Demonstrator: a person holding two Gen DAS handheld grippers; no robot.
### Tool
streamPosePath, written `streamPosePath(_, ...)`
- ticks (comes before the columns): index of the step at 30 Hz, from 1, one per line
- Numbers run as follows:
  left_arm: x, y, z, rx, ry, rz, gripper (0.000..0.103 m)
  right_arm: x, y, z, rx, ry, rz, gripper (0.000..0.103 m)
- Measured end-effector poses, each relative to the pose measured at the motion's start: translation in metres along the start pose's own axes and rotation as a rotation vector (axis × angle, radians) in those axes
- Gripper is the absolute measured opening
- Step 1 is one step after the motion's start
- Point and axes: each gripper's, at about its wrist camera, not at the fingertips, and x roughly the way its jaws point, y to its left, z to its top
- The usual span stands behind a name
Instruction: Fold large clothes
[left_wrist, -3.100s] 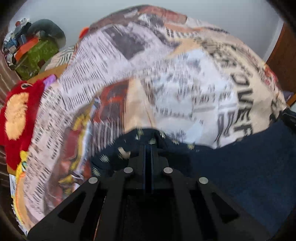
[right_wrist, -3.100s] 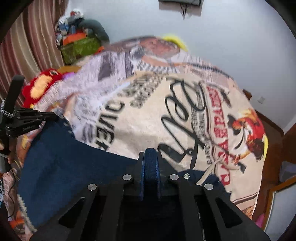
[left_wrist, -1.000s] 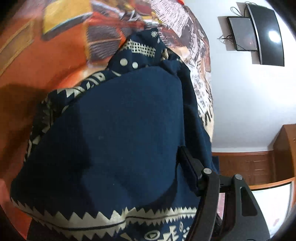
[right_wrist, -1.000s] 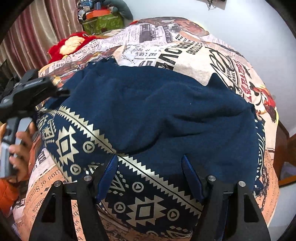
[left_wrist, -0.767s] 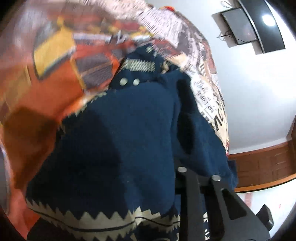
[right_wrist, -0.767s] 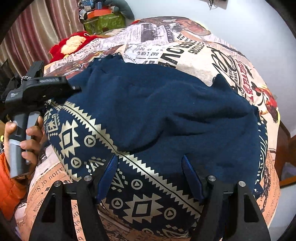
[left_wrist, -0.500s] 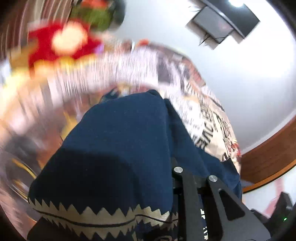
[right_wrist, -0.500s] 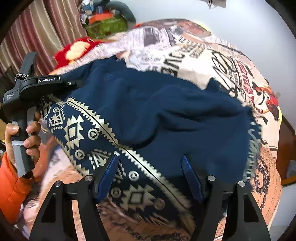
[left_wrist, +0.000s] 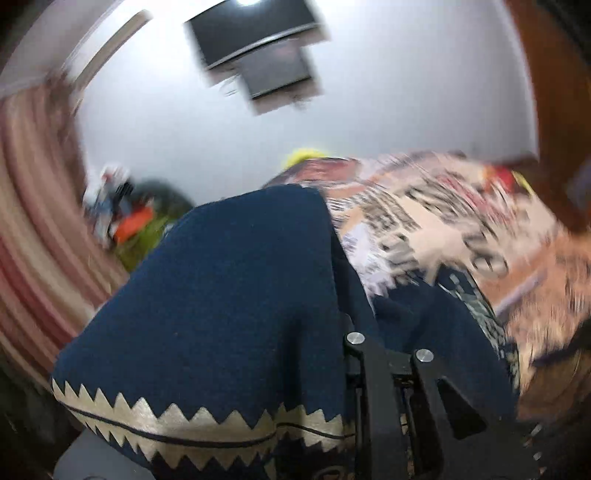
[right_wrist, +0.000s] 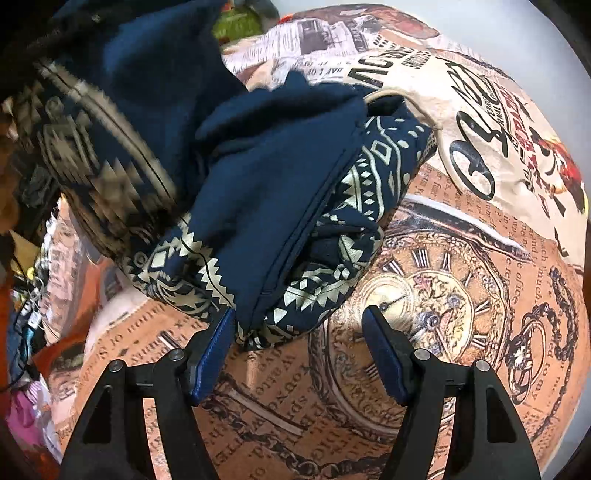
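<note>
A navy garment (right_wrist: 280, 166) with a cream geometric border lies bunched on the printed bedspread (right_wrist: 424, 295). Its left side is raised and blurred at the upper left of the right wrist view. My right gripper (right_wrist: 299, 317) points down at the bed, open. The garment's near corner lies just between its fingertips, and the pads are not pressing on it. In the left wrist view my left gripper (left_wrist: 343, 332) is shut on the garment (left_wrist: 229, 302). The cloth drapes over that gripper and hides its left finger. The picture there is blurred.
The bedspread (left_wrist: 424, 221) runs off to the right in the left wrist view. Behind it are a white wall with a mounted screen (left_wrist: 258, 37), a striped curtain (left_wrist: 33, 221) on the left, a pile of clutter (left_wrist: 129, 221) and dark wood furniture (left_wrist: 554, 110).
My left gripper shut on the garment's edge, rolled upright and rose, lifting that side off the bed. The cloth drew back from under my right gripper, which stayed open and still.
</note>
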Motion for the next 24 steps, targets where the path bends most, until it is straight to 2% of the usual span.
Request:
streamPosePath(3, 0.006, -0.033, -0.003, 0.103, 0.019, -0.054, 0.02, -0.014, -0.007, 0.0, 0.01, -0.032, -0.006, 0.069)
streamPosePath(7, -0.005, -0.067, -0.022, 0.241, 0.002, -0.1, 0.02, -0.031, -0.019, -0.007, 0.028, -0.064, -0.04, 0.069)
streamPosePath(11, -0.017, -0.082, -0.037, 0.297, 0.0, -0.2, 0.021, -0.046, -0.037, -0.014, 0.071, -0.085, -0.055, 0.069)
streamPosePath(15, -0.02, -0.091, -0.044, 0.314, 0.027, -0.243, 0.023, -0.062, -0.054, -0.019, 0.108, -0.11, -0.081, 0.069)
streamPosePath(18, -0.025, -0.09, -0.045, 0.294, 0.036, -0.311, 0.035, -0.075, -0.064, -0.021, 0.144, -0.134, -0.084, 0.069)
streamPosePath(20, -0.034, -0.085, -0.044, 0.264, 0.028, -0.383, 0.053, -0.086, -0.068, -0.02, 0.164, -0.155, -0.074, 0.069)
streamPosePath(22, -0.045, -0.079, -0.044, 0.245, 0.018, -0.45, 0.061, -0.099, -0.07, -0.014, 0.17, -0.178, -0.07, 0.069)
streamPosePath(24, -0.051, -0.072, -0.043, 0.213, 0.022, -0.486, 0.061, -0.113, -0.067, -0.004, 0.162, -0.205, -0.066, 0.069)
